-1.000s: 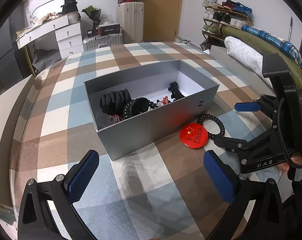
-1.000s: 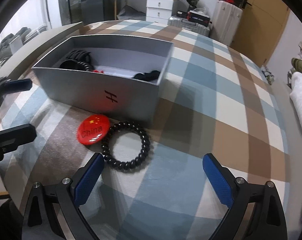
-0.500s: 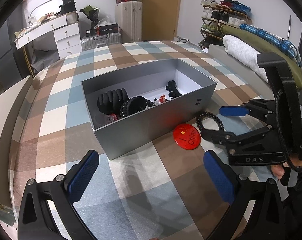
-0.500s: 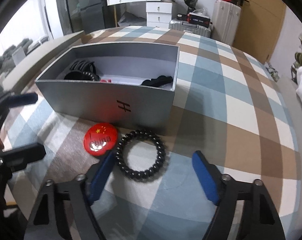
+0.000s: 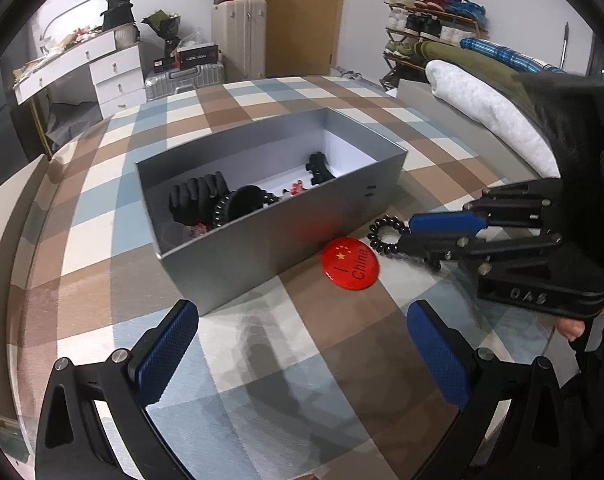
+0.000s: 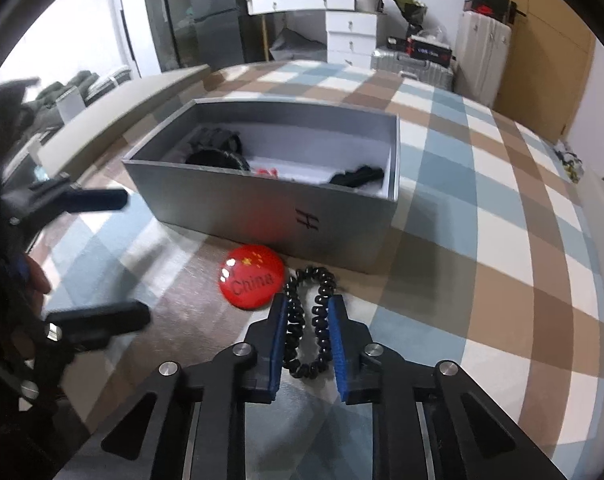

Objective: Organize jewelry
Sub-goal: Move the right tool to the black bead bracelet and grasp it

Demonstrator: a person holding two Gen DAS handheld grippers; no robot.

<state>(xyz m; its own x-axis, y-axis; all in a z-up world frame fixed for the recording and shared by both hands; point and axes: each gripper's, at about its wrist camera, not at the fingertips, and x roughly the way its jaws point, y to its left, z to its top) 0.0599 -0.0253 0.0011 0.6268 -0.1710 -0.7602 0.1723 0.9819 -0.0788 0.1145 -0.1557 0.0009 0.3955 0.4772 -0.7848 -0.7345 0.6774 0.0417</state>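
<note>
A black coiled hair tie (image 6: 306, 322) lies on the plaid cloth in front of the grey box (image 6: 262, 216). My right gripper (image 6: 307, 308) is shut on it, squeezing it into a narrow oval; it also shows in the left wrist view (image 5: 411, 236) beside the hair tie (image 5: 381, 236). A red "I China" badge (image 6: 250, 277) lies just left of the tie, and shows in the left wrist view (image 5: 350, 263). The box (image 5: 238, 248) holds several black hair clips and small red pieces. My left gripper (image 5: 298, 332) is open and empty, short of the box.
The plaid surface (image 6: 481, 240) extends far right and behind the box. A grey ledge (image 6: 114, 116) runs along the left. A white dresser (image 6: 341, 20) and suitcases (image 5: 238, 36) stand beyond. Rolled bedding (image 5: 481, 100) lies at the right.
My right gripper has moved forward over the hair tie and closed on it, squeezing the ring narrow. The left gripper has stayed open and shifted only slightly.
</note>
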